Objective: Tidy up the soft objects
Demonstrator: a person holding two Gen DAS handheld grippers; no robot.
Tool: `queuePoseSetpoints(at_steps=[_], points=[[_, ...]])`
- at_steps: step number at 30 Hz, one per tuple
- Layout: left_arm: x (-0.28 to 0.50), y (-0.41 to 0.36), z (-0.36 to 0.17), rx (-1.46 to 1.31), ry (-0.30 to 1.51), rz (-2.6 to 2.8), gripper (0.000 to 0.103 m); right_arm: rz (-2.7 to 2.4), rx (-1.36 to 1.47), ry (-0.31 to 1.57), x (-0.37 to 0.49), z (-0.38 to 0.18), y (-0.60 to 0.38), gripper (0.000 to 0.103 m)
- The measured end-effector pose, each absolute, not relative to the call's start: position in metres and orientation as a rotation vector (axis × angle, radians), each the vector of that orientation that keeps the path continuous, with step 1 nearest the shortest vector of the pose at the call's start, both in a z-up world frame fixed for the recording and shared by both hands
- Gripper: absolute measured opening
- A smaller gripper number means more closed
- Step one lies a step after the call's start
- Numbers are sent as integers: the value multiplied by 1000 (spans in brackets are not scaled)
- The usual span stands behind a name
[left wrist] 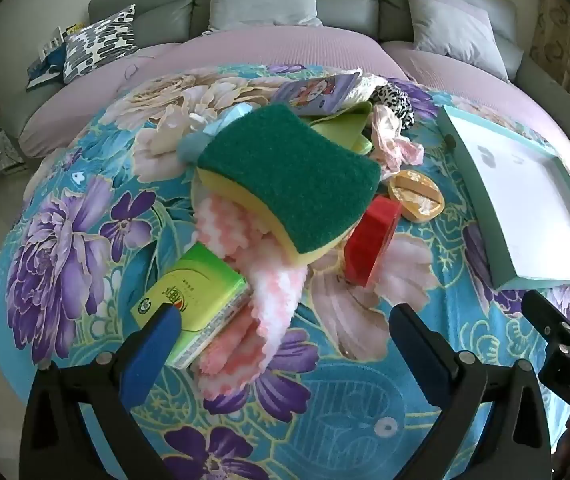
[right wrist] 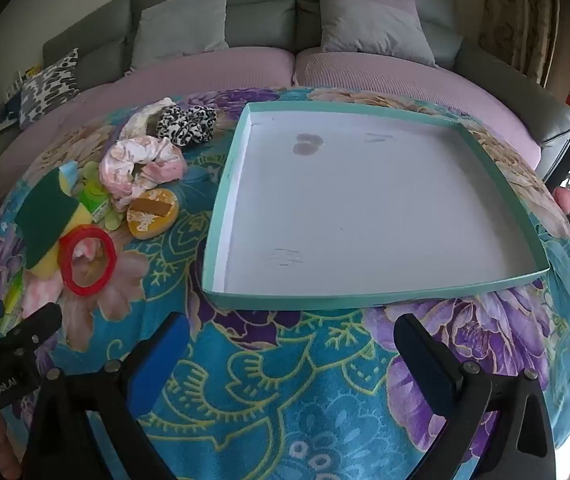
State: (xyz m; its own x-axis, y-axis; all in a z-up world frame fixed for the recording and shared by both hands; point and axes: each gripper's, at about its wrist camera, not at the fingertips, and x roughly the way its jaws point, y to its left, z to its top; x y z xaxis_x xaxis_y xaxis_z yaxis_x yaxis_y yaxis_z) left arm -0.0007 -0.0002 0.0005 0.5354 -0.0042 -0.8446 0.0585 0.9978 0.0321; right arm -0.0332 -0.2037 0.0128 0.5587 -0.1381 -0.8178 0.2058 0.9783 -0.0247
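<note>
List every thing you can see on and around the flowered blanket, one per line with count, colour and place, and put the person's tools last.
Sponge: one, green on yellow, top of the pile.
Fluffy cloth: one, pink and white, under the sponge.
Tissue pack: one, green, near edge of the pile.
Red ring: one, beside the sponge.
Scrunchies: two leopard-print, one pink, far side.
Tray: one, teal rim, white inside, empty, right of the pile.
Sofa cushions: grey, behind.
Left claw: open, empty.
Right claw: open, empty.
</note>
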Motion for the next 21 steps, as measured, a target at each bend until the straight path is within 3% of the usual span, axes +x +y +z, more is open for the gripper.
queuePoseSetpoints(at_steps=[21], points=[[-1, 0, 3, 52, 1009, -31, 103, -200, 86, 948, -32, 18, -208, 103]])
